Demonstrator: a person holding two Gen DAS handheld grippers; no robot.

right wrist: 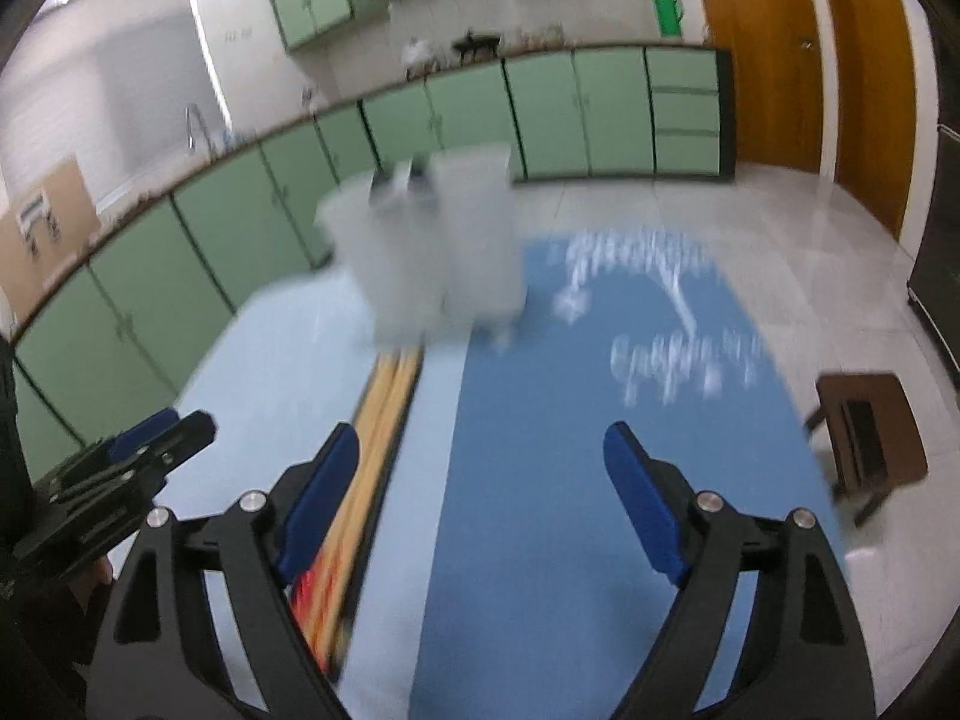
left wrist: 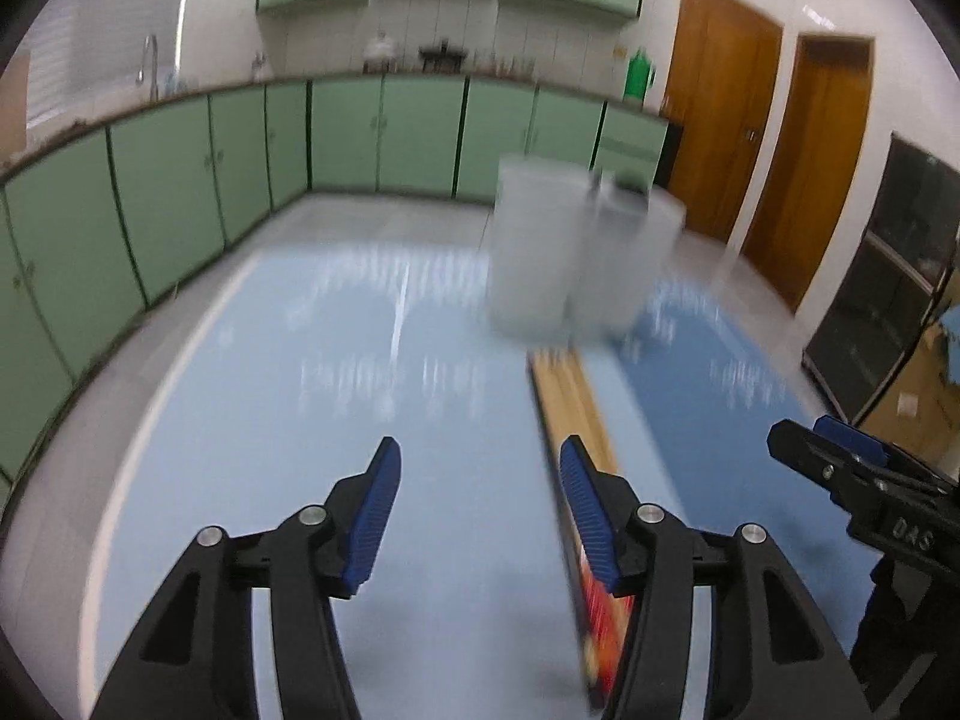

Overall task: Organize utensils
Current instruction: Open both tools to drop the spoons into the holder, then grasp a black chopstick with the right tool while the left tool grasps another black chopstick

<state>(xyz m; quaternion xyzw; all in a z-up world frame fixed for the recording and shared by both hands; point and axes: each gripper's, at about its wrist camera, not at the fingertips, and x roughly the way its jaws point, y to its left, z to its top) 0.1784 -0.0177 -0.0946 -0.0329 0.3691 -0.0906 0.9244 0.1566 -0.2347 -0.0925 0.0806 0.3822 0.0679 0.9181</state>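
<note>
Left claw [left wrist: 480, 510] agape, chopsticks [left wrist: 573, 414] beside

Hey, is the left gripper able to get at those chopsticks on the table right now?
Probably yes. The left gripper is open and empty, and the chopsticks lie flat just beside its right finger with nothing over them. The white holder stands only at their far end.

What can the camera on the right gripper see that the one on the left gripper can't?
Only the right wrist view shows the brown wooden stool on the floor beside the table. Only the left wrist view shows the dark glass-fronted cabinet at the right wall. Both show the blurred translucent utensil holder on the blue table, the bundle of chopsticks lying in front of it, and both grippers, left gripper and right gripper, open and empty.
</note>
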